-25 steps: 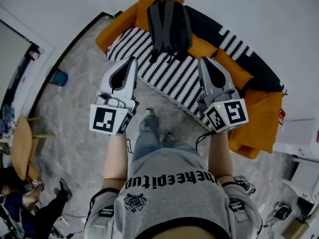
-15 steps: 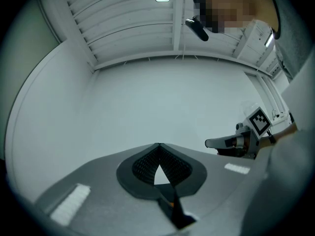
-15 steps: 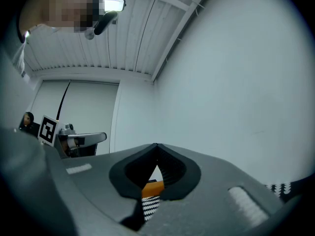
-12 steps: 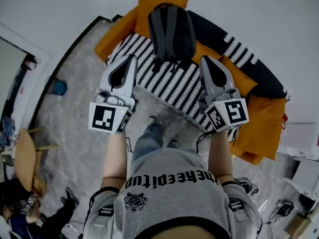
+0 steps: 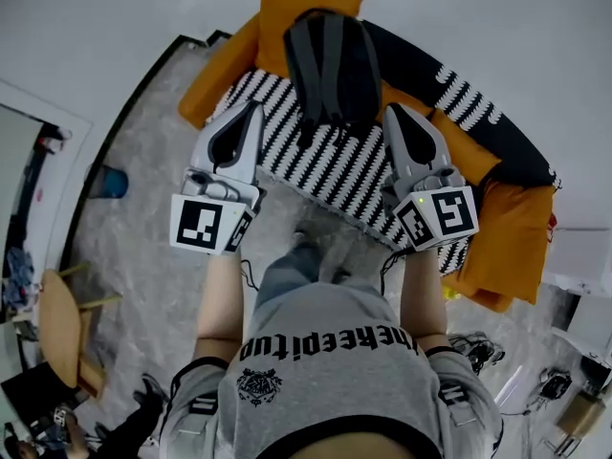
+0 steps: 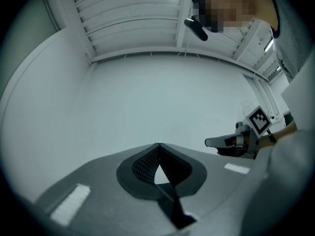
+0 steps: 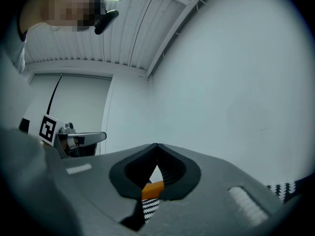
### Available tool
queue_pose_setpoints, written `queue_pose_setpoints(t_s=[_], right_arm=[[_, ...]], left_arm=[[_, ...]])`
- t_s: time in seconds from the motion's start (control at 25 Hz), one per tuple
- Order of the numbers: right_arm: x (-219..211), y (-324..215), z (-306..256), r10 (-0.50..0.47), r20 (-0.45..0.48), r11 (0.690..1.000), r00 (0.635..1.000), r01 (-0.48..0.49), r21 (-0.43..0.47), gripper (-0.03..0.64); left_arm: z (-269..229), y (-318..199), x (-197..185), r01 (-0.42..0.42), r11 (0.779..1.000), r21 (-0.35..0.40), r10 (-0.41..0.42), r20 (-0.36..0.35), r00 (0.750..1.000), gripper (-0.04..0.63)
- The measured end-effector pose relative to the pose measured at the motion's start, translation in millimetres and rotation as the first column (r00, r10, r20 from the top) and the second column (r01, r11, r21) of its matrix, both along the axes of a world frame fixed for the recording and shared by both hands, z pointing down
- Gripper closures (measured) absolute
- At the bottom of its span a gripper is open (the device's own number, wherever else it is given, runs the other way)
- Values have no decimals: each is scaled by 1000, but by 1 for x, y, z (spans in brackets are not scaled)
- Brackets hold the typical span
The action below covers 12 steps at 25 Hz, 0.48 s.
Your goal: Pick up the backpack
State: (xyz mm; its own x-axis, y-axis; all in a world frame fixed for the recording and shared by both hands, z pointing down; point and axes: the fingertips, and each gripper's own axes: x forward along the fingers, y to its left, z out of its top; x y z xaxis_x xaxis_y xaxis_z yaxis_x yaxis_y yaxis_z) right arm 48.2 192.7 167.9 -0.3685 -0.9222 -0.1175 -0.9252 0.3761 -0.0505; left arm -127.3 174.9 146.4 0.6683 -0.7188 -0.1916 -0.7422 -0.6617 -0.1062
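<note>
A dark grey backpack [image 5: 332,65] stands leaning against the back of an orange sofa [image 5: 502,228], on a black-and-white striped blanket [image 5: 316,156]. My left gripper [image 5: 256,106] is held out in front of the person, its tip short of the sofa's front left edge; its jaws meet at the tip with nothing between them [image 6: 158,144]. My right gripper [image 5: 392,110] points at the blanket just right of the backpack, jaws together and empty [image 7: 156,144]. Both gripper views look mostly at the white wall; the right one shows a sliver of orange cushion and stripes.
An orange cushion [image 5: 296,3] sits behind the backpack against the white wall. A blue object [image 5: 113,182] lies on the marbled floor at left, a wooden chair [image 5: 57,323] at lower left. Cables and small items [image 5: 555,385] lie at lower right.
The person has stepped toward the sofa: both grippers have closed in on it, and the backpack now lies between their tips. Both stay shut.
</note>
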Motion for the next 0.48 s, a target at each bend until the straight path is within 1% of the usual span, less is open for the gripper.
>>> queue_pose_setpoints(t_s=[0.48], right_arm=[[-19, -32, 7, 76, 0, 997, 997, -76, -21, 614]], left_arm=[[7, -49, -13, -87, 996, -15, 87, -6, 996, 580]])
